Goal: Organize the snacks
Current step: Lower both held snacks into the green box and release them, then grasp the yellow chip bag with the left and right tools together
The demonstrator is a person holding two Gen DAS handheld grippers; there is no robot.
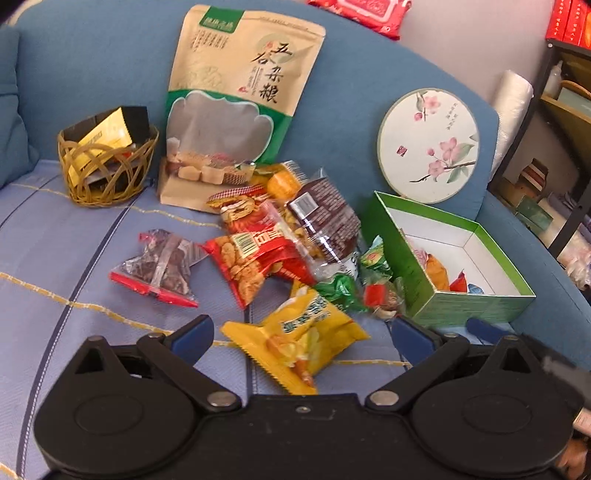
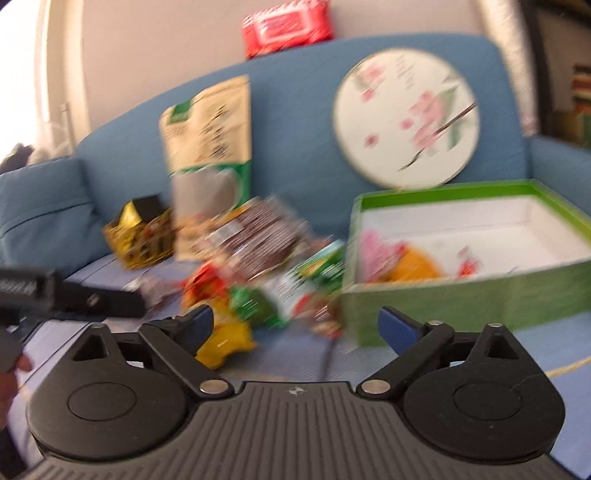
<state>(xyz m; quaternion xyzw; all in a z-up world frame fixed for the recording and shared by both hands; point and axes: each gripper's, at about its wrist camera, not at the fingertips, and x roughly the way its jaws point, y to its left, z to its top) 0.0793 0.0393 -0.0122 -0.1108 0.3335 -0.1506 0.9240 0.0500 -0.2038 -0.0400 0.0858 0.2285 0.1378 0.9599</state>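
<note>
A pile of snack packets lies on a blue sofa seat: a yellow packet (image 1: 299, 343) nearest, a red packet (image 1: 255, 262), a brown packet (image 1: 325, 218), green candies (image 1: 340, 288) and a clear bag of dark bits (image 1: 162, 266). An open green box (image 1: 469, 295) with a few snacks inside sits to the right. My left gripper (image 1: 301, 334) is open, with the yellow packet between its fingers. In the blurred right wrist view my right gripper (image 2: 295, 325) is open and empty in front of the pile (image 2: 258, 266) and the green box (image 2: 480, 295).
A tall beige grain pouch (image 1: 236, 107) leans on the sofa back. A woven basket (image 1: 107, 166) with a yellow packet stands at the left. A round floral lid (image 1: 428, 144) leans behind the box. A red wipes pack (image 2: 288, 26) tops the sofa back. Shelves (image 1: 565, 110) stand at the right.
</note>
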